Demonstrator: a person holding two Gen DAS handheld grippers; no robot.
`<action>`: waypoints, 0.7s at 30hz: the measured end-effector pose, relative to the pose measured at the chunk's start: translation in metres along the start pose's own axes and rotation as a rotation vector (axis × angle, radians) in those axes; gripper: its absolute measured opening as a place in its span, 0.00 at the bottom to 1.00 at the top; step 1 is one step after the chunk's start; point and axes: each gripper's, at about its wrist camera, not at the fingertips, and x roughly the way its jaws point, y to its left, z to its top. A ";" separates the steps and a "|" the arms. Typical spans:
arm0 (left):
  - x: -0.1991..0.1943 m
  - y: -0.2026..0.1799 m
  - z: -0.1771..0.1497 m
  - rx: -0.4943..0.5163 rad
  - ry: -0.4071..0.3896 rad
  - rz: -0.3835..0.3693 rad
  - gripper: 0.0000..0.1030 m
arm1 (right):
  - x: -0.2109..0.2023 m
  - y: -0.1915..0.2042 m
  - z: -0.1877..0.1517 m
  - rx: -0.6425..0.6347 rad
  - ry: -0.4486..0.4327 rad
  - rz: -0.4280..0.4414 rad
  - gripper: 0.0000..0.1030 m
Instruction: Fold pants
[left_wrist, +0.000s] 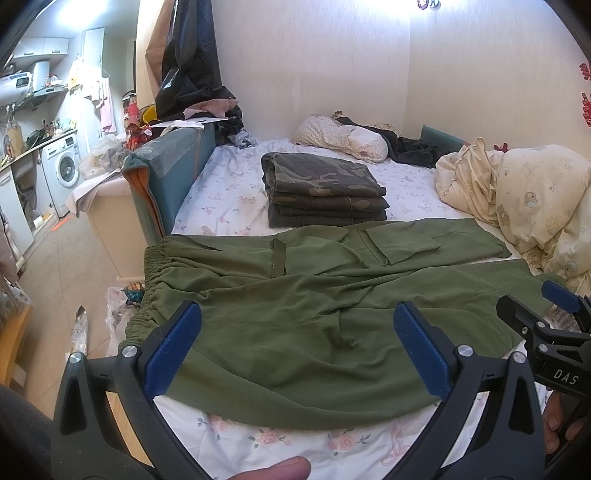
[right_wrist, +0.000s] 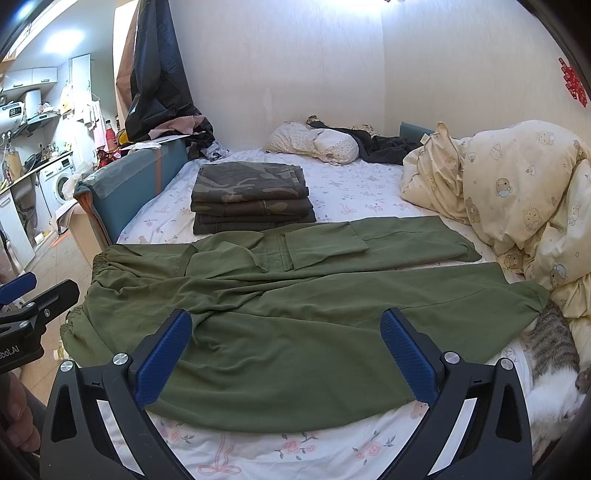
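Pants (left_wrist: 314, 314), olive green and made of a soft matte woven fabric, are laid flat across the near end of the bed (left_wrist: 229, 195) in the left wrist view. Elastic waistband (left_wrist: 155, 280) is all gathered and ruffly on the left, right at the mattress edge, and the two legs run off to the right with a narrow strip of sheet showing between them. You can see a boxy cargo pocket flap on the far leg. Left gripper (left_wrist: 297, 349) hovers over the near leg with its fingers spread wide, holding nothing; the pads are blue with a ribbed grippy texture on black plastic arms. Right gripper (left_wrist: 554, 306) pokes in at the right edge, can't tell its state from here. Behind the pants sits a neat squared-off stack of camo clothes (left_wrist: 325, 192), and a puffy cream duvet (left_wrist: 524, 199) with little bears is bunched up on the right.

Right wrist view: same pants (right_wrist: 295, 325), lightly creased, on the rose-print sheet (right_wrist: 295, 446). Right gripper (right_wrist: 286, 356) is also spread wide and empty above the near leg. A tabby cat (right_wrist: 550, 347), striped fur with white, lies just beside the leg cuff at the right.
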 end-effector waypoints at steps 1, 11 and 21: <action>0.000 0.000 0.000 0.000 -0.001 0.000 0.99 | 0.000 0.000 0.000 0.000 0.000 0.001 1.00; 0.000 0.000 0.000 0.000 -0.001 -0.001 0.99 | 0.000 0.000 0.000 0.000 0.002 0.002 1.00; -0.002 0.001 0.001 -0.006 0.002 -0.002 0.99 | 0.001 0.001 -0.002 0.002 0.004 0.003 1.00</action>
